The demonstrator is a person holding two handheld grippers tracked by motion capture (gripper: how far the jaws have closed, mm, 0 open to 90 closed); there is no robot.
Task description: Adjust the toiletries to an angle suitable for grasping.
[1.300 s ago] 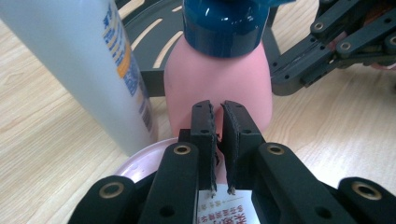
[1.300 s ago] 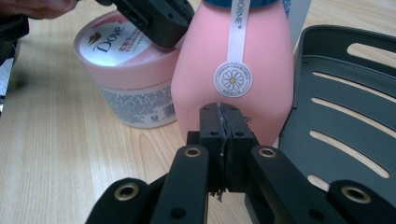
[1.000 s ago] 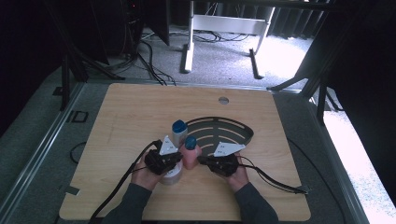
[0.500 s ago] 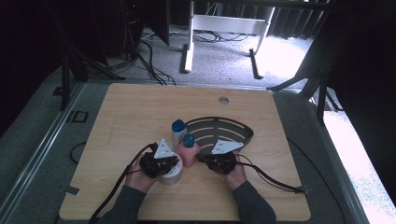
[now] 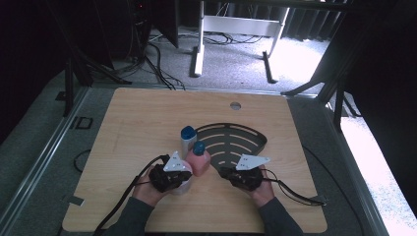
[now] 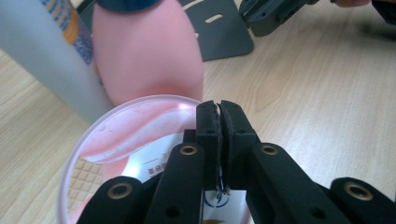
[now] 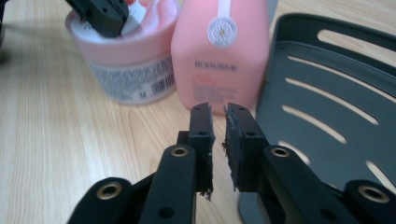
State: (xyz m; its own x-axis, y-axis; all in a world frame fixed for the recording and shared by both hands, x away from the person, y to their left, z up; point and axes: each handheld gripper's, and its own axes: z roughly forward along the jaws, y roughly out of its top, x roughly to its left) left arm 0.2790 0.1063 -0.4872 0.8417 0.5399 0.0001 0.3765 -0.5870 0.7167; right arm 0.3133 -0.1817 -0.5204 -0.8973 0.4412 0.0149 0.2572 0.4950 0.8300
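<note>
A pink bottle (image 5: 199,162) (image 7: 219,51) with a blue cap stands at the left tip of the black slotted tray (image 5: 246,135) (image 7: 327,84). Just behind it stands a grey bottle (image 5: 187,141) (image 6: 42,51) with a blue cap. A low pink jar (image 5: 181,186) (image 7: 126,70) sits left of the pink bottle. My left gripper (image 5: 185,174) (image 6: 218,109) lies over the jar's lid, its jaws just closed and shut, nothing seen between them. My right gripper (image 5: 222,172) (image 7: 218,114) points at the pink bottle from a short way off. Its jaws have just been opening and stand slightly open, with nothing between them.
The wooden table (image 5: 137,118) has a round cable hole (image 5: 235,105) near its far edge. A cable (image 5: 295,194) trails from my right gripper toward the right. White frame legs (image 5: 199,46) stand on the floor beyond the table.
My right gripper has drawn back to the right, away from the pink bottle. The left gripper stays over the jar. The bottles and the jar have not moved.
</note>
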